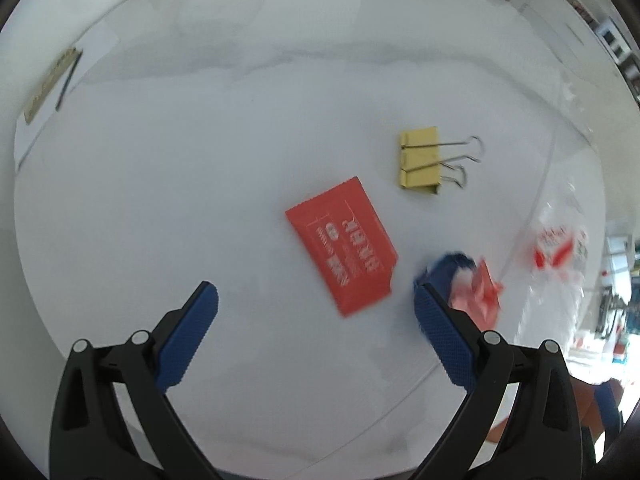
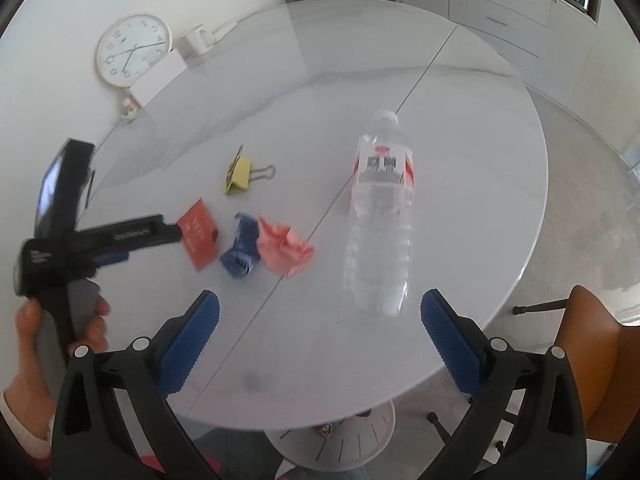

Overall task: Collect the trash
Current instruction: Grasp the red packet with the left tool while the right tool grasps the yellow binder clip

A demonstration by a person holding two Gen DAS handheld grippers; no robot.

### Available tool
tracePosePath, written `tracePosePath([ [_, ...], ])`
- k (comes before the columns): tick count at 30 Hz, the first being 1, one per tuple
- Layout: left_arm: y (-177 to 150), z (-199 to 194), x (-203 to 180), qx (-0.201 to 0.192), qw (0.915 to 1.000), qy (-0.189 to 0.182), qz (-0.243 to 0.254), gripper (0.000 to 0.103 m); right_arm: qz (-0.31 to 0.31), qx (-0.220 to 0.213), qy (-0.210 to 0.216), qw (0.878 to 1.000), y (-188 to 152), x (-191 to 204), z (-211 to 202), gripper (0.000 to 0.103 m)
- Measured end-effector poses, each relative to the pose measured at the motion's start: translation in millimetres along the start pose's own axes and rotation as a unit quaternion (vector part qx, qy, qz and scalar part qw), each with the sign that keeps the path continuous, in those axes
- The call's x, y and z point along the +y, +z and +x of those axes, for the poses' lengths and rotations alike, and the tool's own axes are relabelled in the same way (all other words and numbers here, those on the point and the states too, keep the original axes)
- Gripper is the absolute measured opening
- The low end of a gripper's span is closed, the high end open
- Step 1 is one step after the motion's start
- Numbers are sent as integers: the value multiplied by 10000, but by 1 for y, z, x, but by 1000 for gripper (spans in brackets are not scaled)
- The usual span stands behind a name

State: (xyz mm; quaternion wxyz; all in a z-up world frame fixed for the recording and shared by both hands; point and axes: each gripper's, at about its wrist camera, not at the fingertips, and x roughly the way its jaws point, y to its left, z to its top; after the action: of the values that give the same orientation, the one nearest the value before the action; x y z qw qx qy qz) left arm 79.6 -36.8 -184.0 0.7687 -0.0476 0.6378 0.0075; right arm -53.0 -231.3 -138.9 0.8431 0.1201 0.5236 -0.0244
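A flat red sachet (image 1: pixel 343 246) lies on the white round table (image 1: pixel 160 200), just ahead of my open left gripper (image 1: pixel 316 292), which points down at it with nothing between the fingers. Beside its right finger lie a crumpled blue wrapper (image 1: pixel 450 264) and a crumpled pink paper (image 1: pixel 482 294). The right wrist view shows the same red sachet (image 2: pixel 199 239), blue wrapper (image 2: pixel 242 252) and pink paper (image 2: pixel 284 250) left of centre. A clear plastic bottle (image 2: pixel 380 220) lies on the table ahead of my right gripper (image 2: pixel 320 306), which is wide open and empty.
A yellow binder clip (image 1: pixel 420 164) lies beyond the sachet, also the binder clip (image 2: pixel 240 176) in the right view. A wall clock (image 2: pixel 134 50), a white box and a mug sit at the table's far left. An orange chair (image 2: pixel 596 360) stands at the right, past the table edge.
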Motion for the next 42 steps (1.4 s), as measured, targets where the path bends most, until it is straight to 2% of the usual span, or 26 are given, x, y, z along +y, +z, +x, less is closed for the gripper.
tracePosePath([
  [5,12,28,-5,158,9987,155,-461,94,-30,3,-41,10000,21,-1,14,100],
  [11,21,45,-11,238,9960,385,-771,94,-137,-28,-29,9999,39,-3,20,100],
  [17,21,57,-14,387,9920,397,-1135,94,-229,-1,67,9997,49,-5,26,100],
  [21,19,57,-19,288,9918,494,-1144,88,-321,26,71,9995,51,-5,27,100],
  [22,18,55,-20,243,9919,498,-1144,80,-340,25,77,9994,51,-5,27,100],
  [24,17,51,-22,180,9926,502,-1093,71,-400,25,78,9992,50,-4,27,100],
  [26,15,49,-23,143,9935,491,-1016,57,-445,41,105,9989,50,-3,29,100],
  [32,11,46,-20,55,9979,305,-563,47,-570,101,215,9981,49,7,35,100],
  [37,8,44,-10,-17,9999,-73,-89,42,-585,124,263,9979,50,16,40,100],
  [42,3,43,2,-23,9984,-466,327,40,-616,219,294,9974,49,27,51,100],
])
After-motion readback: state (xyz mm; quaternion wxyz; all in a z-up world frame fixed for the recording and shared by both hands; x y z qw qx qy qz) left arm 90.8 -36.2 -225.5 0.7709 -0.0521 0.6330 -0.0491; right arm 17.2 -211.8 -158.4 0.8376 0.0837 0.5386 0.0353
